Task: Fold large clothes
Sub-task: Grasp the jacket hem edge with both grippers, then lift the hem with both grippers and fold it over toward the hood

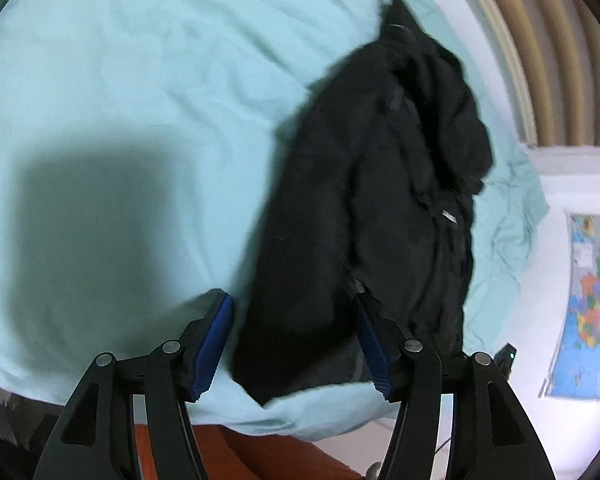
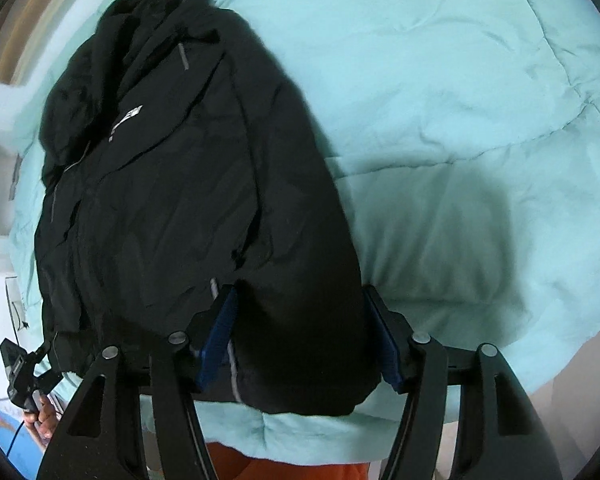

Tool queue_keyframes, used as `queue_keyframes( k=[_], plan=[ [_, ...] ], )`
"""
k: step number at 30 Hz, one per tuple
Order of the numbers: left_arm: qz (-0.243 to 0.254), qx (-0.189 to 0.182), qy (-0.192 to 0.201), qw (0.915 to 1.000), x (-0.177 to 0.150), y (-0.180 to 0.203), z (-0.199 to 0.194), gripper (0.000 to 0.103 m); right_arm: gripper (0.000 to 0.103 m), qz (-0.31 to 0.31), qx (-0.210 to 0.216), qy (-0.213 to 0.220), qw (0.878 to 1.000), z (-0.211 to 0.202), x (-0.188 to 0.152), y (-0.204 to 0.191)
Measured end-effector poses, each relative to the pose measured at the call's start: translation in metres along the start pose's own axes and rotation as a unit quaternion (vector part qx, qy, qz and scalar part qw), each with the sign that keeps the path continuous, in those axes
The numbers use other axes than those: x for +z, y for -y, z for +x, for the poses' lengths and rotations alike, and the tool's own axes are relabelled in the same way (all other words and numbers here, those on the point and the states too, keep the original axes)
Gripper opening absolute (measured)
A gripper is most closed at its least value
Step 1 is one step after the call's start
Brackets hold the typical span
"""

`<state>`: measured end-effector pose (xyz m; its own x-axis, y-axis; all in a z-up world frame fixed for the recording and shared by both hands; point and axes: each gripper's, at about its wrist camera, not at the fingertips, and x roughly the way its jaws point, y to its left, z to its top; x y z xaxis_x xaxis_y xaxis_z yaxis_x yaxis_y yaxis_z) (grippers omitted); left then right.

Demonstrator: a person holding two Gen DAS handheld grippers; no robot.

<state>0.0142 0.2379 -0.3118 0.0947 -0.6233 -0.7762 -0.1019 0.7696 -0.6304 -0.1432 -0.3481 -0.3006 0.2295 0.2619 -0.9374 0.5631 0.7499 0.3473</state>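
A black jacket (image 1: pixel 380 180) lies lengthwise on a pale teal quilt (image 1: pixel 120 80), its collar end far from me and its hem near the bed's front edge. My left gripper (image 1: pixel 296 344) stands open over the hem's corner. Teal quilt shows between its left pad (image 1: pixel 216 344) and the cloth. In the right wrist view the jacket (image 2: pixel 180 180) shows a white logo and grey stripes. My right gripper (image 2: pixel 302 344) straddles the hem's other corner, and a hump of black fabric fills the gap and touches both pads.
The quilt (image 2: pixel 460 80) spreads wide beside the jacket. Beige curtains (image 1: pixel 540 60) and a coloured map (image 1: pixel 588 300) lie beyond the bed. A hand (image 2: pixel 44 416) holds a black device (image 2: pixel 16 368) at the lower left. Orange cloth (image 1: pixel 260 452) shows below the bed's edge.
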Motion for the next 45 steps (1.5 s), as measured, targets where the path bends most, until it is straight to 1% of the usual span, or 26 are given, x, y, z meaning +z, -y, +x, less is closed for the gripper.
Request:
queue_keyframes(
  k=[1, 2, 3, 5, 7, 8, 11, 12, 13, 15, 17, 19, 22, 23, 24, 25, 27, 29, 33, 36, 38, 41, 45],
  plan=[
    [0.011, -0.002, 0.004, 0.9999, -0.002, 0.004, -0.001, 0.062, 0.041, -0.007, -0.001, 0.005, 1.000, -0.003, -0.003, -0.002],
    [0.028, -0.005, 0.009, 0.9996, -0.006, 0.012, -0.003, 0.059, 0.037, -0.013, 0.006, 0.009, 1.000, -0.008, -0.005, -0.004],
    [0.046, -0.015, 0.011, 0.9988, -0.010, 0.021, -0.006, 0.054, 0.035, -0.015, 0.010, 0.014, 1.000, -0.011, -0.007, -0.005],
    [0.059, -0.032, 0.011, 0.9977, -0.011, 0.030, -0.010, 0.053, 0.035, -0.023, 0.020, 0.020, 0.999, -0.018, -0.010, -0.008],
    [0.068, -0.040, 0.008, 0.9968, -0.009, 0.035, -0.009, 0.053, 0.035, -0.026, 0.041, 0.019, 0.999, -0.022, -0.010, -0.009],
    [0.070, -0.041, 0.004, 0.9967, -0.007, 0.036, -0.007, 0.053, 0.035, -0.024, 0.048, 0.016, 0.998, -0.021, -0.009, -0.008],
    [0.064, -0.041, -0.015, 0.9970, -0.004, 0.036, 0.006, 0.053, 0.039, -0.014, 0.053, 0.005, 0.998, -0.016, -0.006, -0.005],
    [0.062, -0.038, -0.018, 0.9972, -0.003, 0.034, 0.009, 0.053, 0.044, -0.013, 0.052, 0.003, 0.999, -0.015, -0.006, -0.005],
    [0.058, -0.037, -0.020, 0.9975, -0.005, 0.033, 0.013, 0.053, 0.046, -0.011, 0.053, 0.000, 0.999, -0.012, -0.006, -0.005],
    [0.048, -0.039, -0.022, 0.9978, -0.005, 0.029, 0.018, 0.056, 0.052, -0.008, 0.053, -0.005, 0.999, -0.004, -0.003, -0.010],
    [0.035, -0.043, -0.026, 0.9981, -0.003, 0.023, 0.021, 0.059, 0.053, -0.005, 0.047, -0.012, 0.999, 0.003, -0.003, -0.007],
    [0.023, -0.052, -0.029, 0.9980, -0.001, 0.019, 0.023, 0.059, 0.053, 0.002, 0.052, -0.018, 0.998, 0.007, -0.002, -0.003],
    [0.025, -0.051, -0.026, 0.9981, -0.001, 0.021, 0.025, 0.059, 0.053, 0.013, 0.058, -0.026, 0.998, 0.012, 0.001, 0.001],
    [0.039, -0.050, -0.016, 0.9979, -0.001, 0.026, 0.022, 0.050, 0.047, 0.007, 0.054, -0.022, 0.998, 0.009, 0.001, -0.001],
    [0.052, -0.053, -0.010, 0.9972, 0.000, 0.032, 0.019, 0.037, 0.035, -0.002, 0.052, -0.018, 0.998, 0.006, 0.001, -0.001],
    [0.059, -0.056, -0.006, 0.9967, 0.001, 0.033, 0.015, 0.034, 0.031, -0.014, 0.051, -0.013, 0.999, 0.001, 0.001, -0.006],
    [0.069, -0.067, 0.012, 0.9953, 0.004, 0.044, 0.007, 0.024, 0.021, -0.025, 0.050, -0.001, 0.998, -0.011, 0.000, -0.011],
    [0.078, -0.072, 0.026, 0.9940, 0.010, 0.054, -0.001, 0.019, 0.017, -0.027, 0.053, 0.015, 0.998, -0.024, 0.003, -0.015],
    [0.092, -0.086, 0.049, 0.9908, 0.025, 0.075, -0.016, 0.013, 0.014, -0.021, 0.071, 0.047, 0.996, -0.054, 0.018, -0.022],
    [0.095, -0.104, 0.070, 0.9876, 0.041, 0.086, -0.029, 0.013, 0.013, -0.020, 0.086, 0.069, 0.994, -0.074, 0.034, -0.032],
    [0.099, -0.109, 0.086, 0.9854, 0.052, 0.098, -0.035, 0.013, 0.013, -0.024, 0.097, 0.088, 0.991, -0.087, 0.050, -0.040],
    [0.110, -0.115, 0.103, 0.9819, 0.068, 0.110, -0.043, 0.013, 0.013, -0.035, 0.102, 0.111, 0.988, -0.102, 0.073, -0.054],
    [0.122, -0.121, 0.125, 0.9771, 0.101, 0.129, -0.050, 0.013, 0.013, -0.037, 0.115, 0.132, 0.984, -0.114, 0.107, -0.068]
  ],
)
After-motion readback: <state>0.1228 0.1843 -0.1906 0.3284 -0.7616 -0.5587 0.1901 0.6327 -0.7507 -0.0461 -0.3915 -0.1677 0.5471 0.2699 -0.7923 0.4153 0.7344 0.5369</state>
